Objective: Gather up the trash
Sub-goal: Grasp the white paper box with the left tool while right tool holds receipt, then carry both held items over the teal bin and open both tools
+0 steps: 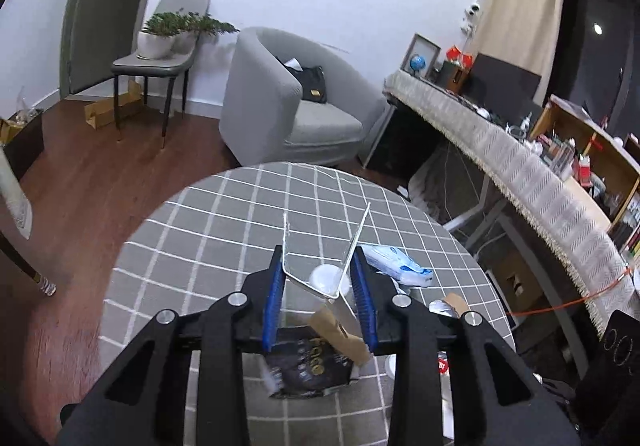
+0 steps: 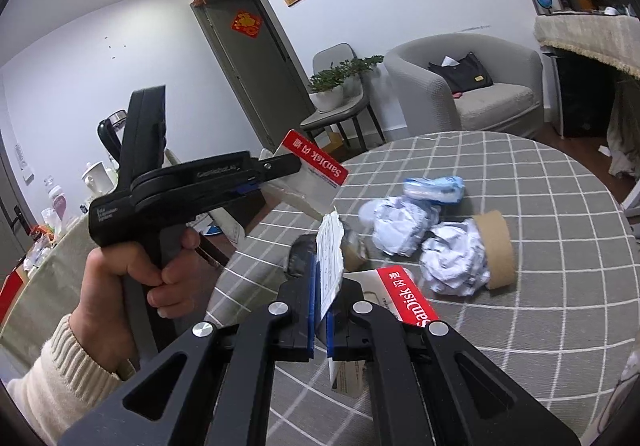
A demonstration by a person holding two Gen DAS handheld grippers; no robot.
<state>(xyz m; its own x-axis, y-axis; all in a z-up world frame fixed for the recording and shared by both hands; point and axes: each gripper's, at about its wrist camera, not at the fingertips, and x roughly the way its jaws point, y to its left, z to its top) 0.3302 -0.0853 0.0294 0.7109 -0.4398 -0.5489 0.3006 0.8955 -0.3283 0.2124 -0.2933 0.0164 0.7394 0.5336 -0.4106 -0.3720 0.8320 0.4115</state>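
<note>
Fingers, left gripper (image 1: 320,286): blue pads narrowed onto a clear SanDisk blister pack (image 2: 316,160), held up off the table.
Fingers, right gripper (image 2: 320,310): pressed shut on a thin printed paper slip (image 2: 330,246).
Table (image 2: 540,326): grey checked cloth, trash spread over it.
Trash remaining: cardboard tube (image 2: 496,250), two crumpled paper balls (image 2: 456,262), tissue packet (image 1: 396,264), second SanDisk card (image 2: 408,300), dark pouch (image 1: 308,366).
Step in hand: both grippers loaded, pieces lifted clear; probably carrying to a bin.
Next move: needs a bin; none is identifiable in either view.
Left view only: the pouch under the jaws.
Right view only: the person's hand (image 2: 132,278), the red label.
</note>
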